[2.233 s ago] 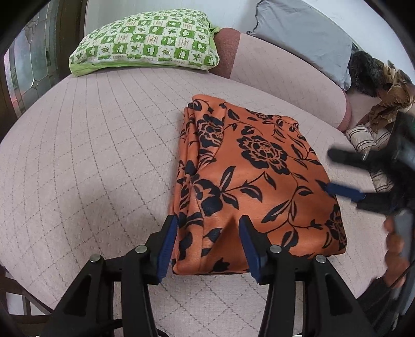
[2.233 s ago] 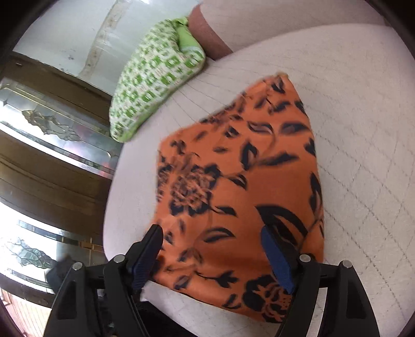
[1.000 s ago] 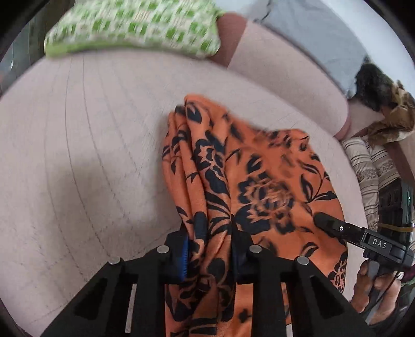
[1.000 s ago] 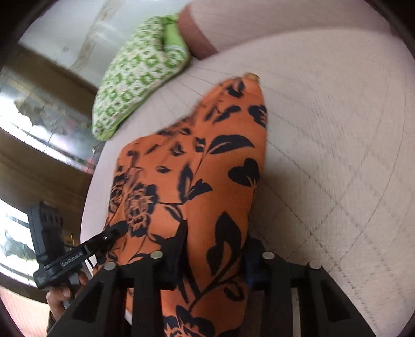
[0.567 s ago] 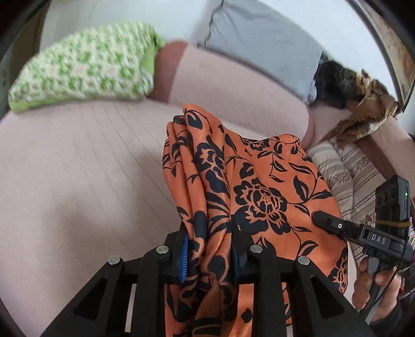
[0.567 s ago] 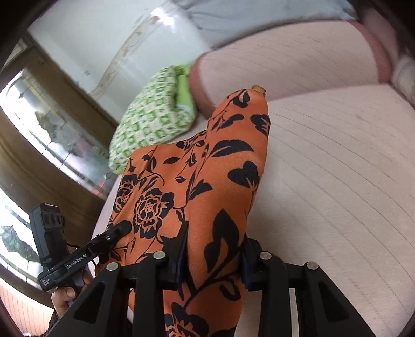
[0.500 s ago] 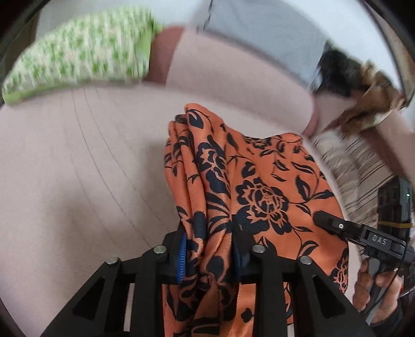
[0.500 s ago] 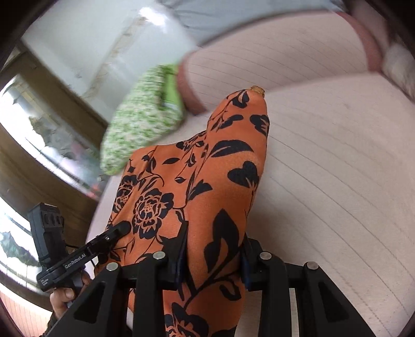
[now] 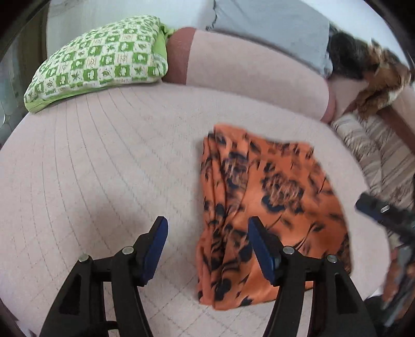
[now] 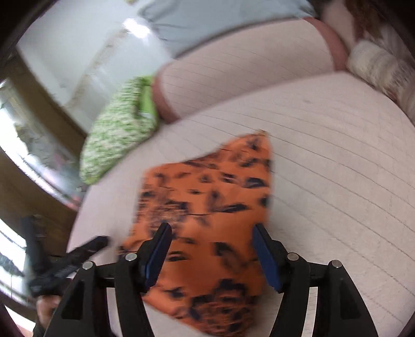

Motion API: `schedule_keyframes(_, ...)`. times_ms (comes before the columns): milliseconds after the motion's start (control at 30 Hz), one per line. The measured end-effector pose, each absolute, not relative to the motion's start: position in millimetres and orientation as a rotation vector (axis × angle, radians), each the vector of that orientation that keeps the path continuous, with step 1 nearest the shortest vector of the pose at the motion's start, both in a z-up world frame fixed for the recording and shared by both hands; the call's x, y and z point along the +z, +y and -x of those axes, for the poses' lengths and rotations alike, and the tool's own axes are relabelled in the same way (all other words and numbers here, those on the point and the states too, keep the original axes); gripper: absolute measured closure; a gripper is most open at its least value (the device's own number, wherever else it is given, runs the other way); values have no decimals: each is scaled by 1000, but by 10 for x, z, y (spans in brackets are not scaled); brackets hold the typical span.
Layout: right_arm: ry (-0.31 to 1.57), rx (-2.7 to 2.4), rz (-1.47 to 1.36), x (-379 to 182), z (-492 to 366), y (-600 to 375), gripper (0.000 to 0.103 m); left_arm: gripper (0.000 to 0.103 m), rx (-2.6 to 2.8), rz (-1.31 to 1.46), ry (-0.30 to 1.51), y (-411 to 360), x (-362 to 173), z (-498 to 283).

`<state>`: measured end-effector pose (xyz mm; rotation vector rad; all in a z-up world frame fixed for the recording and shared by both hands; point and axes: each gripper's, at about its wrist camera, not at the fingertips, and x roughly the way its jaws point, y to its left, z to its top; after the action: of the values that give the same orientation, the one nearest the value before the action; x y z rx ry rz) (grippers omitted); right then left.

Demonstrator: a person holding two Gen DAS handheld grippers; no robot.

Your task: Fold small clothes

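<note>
An orange garment with black flowers (image 9: 269, 204) lies folded on the pink quilted bed (image 9: 103, 168). It also shows in the right wrist view (image 10: 207, 215), blurred. My left gripper (image 9: 206, 233) is open and empty, its right finger over the cloth's left edge. My right gripper (image 10: 211, 241) is open and empty, above the near part of the garment. The right gripper shows at the right edge of the left wrist view (image 9: 384, 215); the left gripper shows at the lower left of the right wrist view (image 10: 67, 259).
A green checked pillow (image 9: 98, 62) lies at the back left. A pink bolster (image 9: 249, 75) and a grey pillow (image 9: 269, 23) run along the back. Striped cloth (image 9: 376, 153) and brown fur (image 9: 376, 83) sit at the right. The bed's front edge is near.
Both grippers have opened and let go of the garment. It has dropped flat onto the bed. Both grippers have pulled back from it.
</note>
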<state>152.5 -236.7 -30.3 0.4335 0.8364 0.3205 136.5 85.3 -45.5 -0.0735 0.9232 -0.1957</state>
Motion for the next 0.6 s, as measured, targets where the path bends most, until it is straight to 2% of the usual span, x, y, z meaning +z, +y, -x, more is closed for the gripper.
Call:
schedule_keyframes(100,888,414,-444,-435,-1521,-2228,30,35,-157,31,1005,809,-815,-1409)
schedule_keyframes(200,986,390,-517,-807,-1633,-2257,29,35,-163,36,973,832,-815,-1377)
schedule_keyframes(367,925,401,-481,-418,-1558,-2216,29,35,-197,42,885,893,-600,-1179)
schedule_keyframes(467,902,420,-492,-329,-1635,-2200,28,34,-216,29,894,883,-683,-1102)
schedule_keyframes(533,961,391,-532,-543,-1745,-2213,24,34,-216,-2,947,836,-872,-1156)
schedule_keyframes(600,1059,367,-574,-811,-1857,-2240,25,34,-223,17,955,860,-911,-1167)
